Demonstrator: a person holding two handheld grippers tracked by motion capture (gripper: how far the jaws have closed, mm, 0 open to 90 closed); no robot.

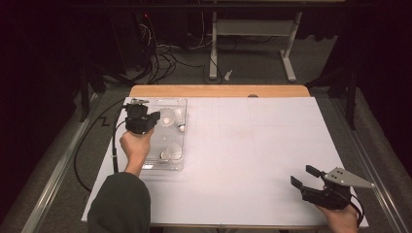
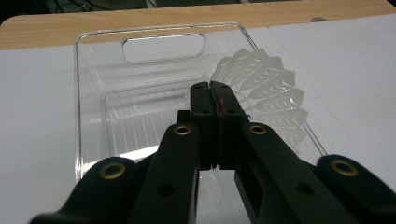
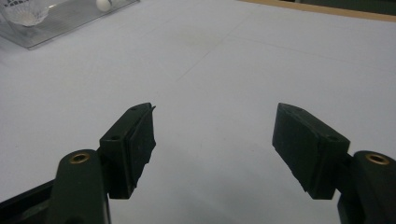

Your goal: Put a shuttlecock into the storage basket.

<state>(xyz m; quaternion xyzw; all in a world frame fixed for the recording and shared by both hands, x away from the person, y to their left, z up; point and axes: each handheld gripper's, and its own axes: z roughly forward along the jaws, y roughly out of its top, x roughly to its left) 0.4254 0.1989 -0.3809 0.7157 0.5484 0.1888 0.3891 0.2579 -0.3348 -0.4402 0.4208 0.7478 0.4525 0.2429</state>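
Jaws clamped on the feather skirt, your left gripper [image 2: 211, 86] held the shuttlecock [image 2: 268, 95] over the clear bin [image 2: 93, 93]'s far end, your right gripper [image 3: 212, 140] gaping idle; feathers so light and brittle are better gripped at the cork.

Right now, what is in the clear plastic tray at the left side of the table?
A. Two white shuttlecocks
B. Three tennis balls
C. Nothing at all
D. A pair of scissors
A: in the high view the clear plastic tray holds two white shuttlecocks, one at its far end and one at its near end, with the left tongs shut above the tray.
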